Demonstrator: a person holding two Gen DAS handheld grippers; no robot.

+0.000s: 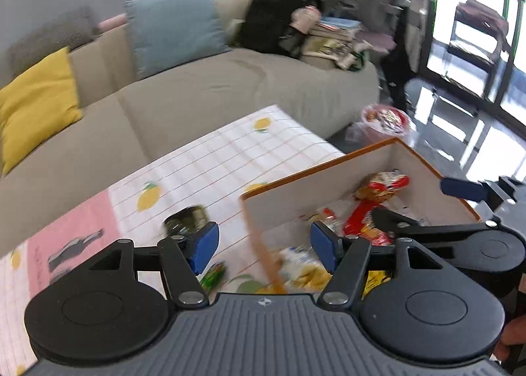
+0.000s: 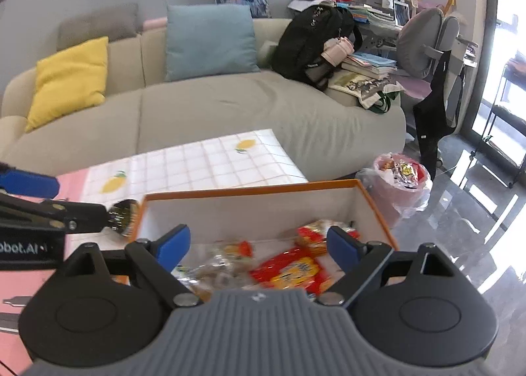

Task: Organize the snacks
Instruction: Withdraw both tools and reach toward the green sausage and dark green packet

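On a table spread with a lemon-print cloth (image 1: 210, 159), two hand-held grippers hang above an orange-rimmed box (image 2: 256, 188) of snacks. Furthest left, beyond the left gripper's (image 1: 264, 251) left finger, a dark, shiny packet (image 1: 185, 221) lies outside the box, and nearer in, under that same finger, a small green wrapper (image 1: 213, 275) sits on the cloth; both look like strays not yet gathered. The left gripper straddles the box's near wall, one blue pad (image 1: 205, 246) over the cloth and the other over the contents, its jaws spread wide and empty. To its right, the right gripper (image 2: 258, 246) hangs over the box interior, jaws likewise parted with nothing between the pads, pointing down and forward into the box, a stance that suggests both tools are clear of the load rather than reaching for it. Below and ahead of its fingers lie the snacks: a red-and-yellow packet (image 2: 291, 272) near the middle, another red pouch (image 2: 312, 234) toward the far right corner, and pale, clear-wrapped pieces (image 2: 217, 264) to the left, heaped loosely rather than lined up. Motion blur hides the labels.
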